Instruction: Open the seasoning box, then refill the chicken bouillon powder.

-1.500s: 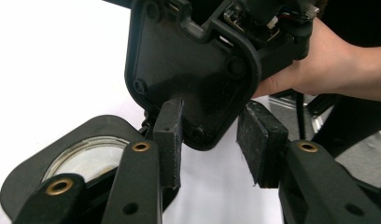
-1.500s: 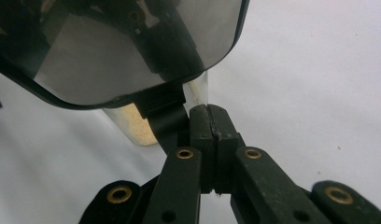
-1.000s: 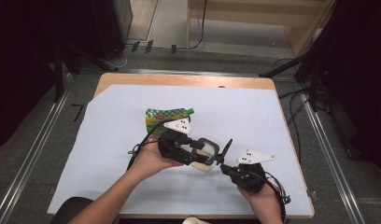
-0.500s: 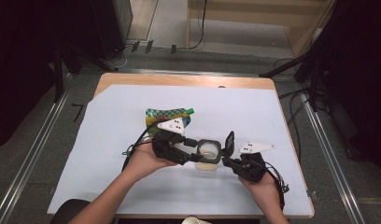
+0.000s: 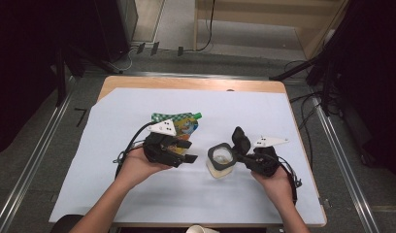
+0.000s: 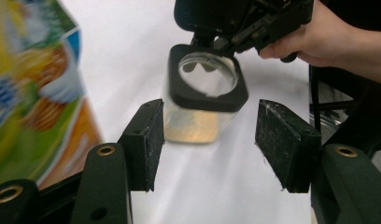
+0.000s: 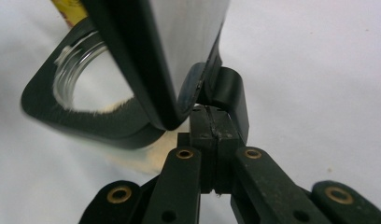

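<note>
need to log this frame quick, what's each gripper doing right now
Left gripper: open, nothing held, jaws facing the clear jar.
Right gripper: shut on the jar's black lid hinge, lid flipped open.

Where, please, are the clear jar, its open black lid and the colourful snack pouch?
clear jar [image 6: 198,122]: left gripper view, on its clear side wall.
open black lid [image 5: 241,139]: high view, on the raised flap.
colourful snack pouch [image 5: 186,127]: high view, on its printed face.

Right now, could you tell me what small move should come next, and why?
Probably set the clear square jar with the black rim down. The right gripper is shut at its flipped-up lid's hinge, while the left gripper is open, near the colourful pouch.
</note>
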